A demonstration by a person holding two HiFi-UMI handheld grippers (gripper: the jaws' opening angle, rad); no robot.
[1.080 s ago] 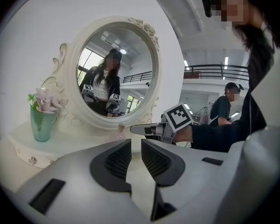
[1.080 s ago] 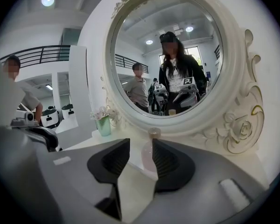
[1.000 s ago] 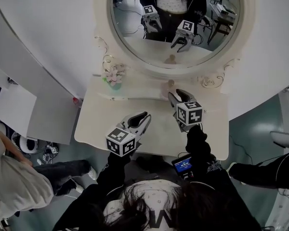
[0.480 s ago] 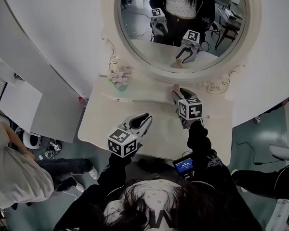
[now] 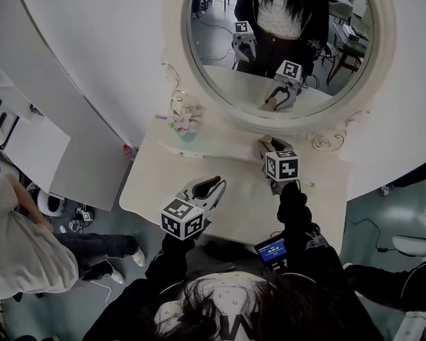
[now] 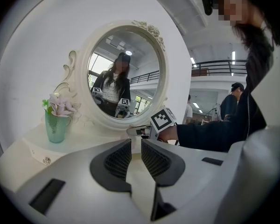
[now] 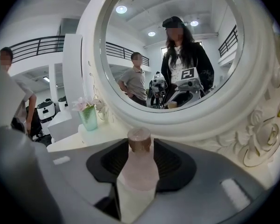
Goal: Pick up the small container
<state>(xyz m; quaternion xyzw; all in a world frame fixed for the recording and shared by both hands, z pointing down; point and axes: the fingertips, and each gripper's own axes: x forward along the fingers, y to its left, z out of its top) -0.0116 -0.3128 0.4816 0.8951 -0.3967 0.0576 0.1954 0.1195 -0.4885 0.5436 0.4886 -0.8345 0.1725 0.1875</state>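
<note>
The small container point(image 7: 139, 171), a pale pink bottle with a brownish cap, stands between the jaws of my right gripper point(image 7: 140, 148), and the dark pads sit against both its sides. Its base is hidden by the gripper body. From the head view it is a small tan spot point(image 5: 264, 139) at the foot of the mirror, at the tips of the right gripper point(image 5: 266, 145). My left gripper point(image 5: 211, 185) hovers over the table's front left, shut and empty point(image 6: 135, 155). It looks toward the right gripper point(image 6: 139, 131).
A round framed mirror point(image 5: 284, 41) rises behind the cream dressing table point(image 5: 227, 212). A green vase of pink flowers point(image 5: 187, 128) stands at the table's back left. A person point(image 5: 14, 240) stands on the floor to the left.
My right gripper has slid forward toward the mirror base and come round the container. The left gripper has stayed about where it was. The head camera has shifted.
</note>
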